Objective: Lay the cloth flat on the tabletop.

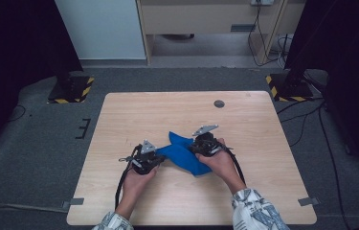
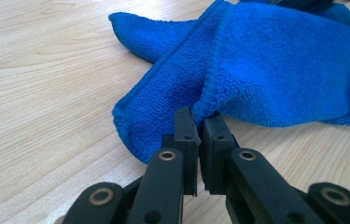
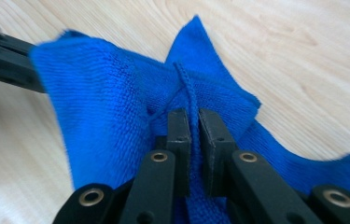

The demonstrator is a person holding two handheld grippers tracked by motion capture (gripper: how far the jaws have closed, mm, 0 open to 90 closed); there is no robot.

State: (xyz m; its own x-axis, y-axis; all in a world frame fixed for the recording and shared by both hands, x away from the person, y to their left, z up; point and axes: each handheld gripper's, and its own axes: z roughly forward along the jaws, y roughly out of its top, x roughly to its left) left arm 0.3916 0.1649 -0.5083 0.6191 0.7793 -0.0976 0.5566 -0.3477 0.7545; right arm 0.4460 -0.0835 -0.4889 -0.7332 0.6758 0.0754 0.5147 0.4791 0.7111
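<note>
1. High view: both forearms reach in from the near edge of the light wooden table (image 1: 119, 110); the crumpled blue microfibre cloth (image 1: 183, 152) lies between the left gripper (image 1: 155, 158) and right gripper (image 1: 197, 146).
2. Left gripper view: jaws pinch the cloth's (image 2: 275, 70) edge.
3. Right gripper view: jaws clamp a raised fold of the cloth (image 3: 107, 107).

Bare tabletop (image 1: 129, 110) lies open all around, top, left and right of frame, while only the crumpled blue cloth (image 1: 182, 152) blocks the centre.
</note>
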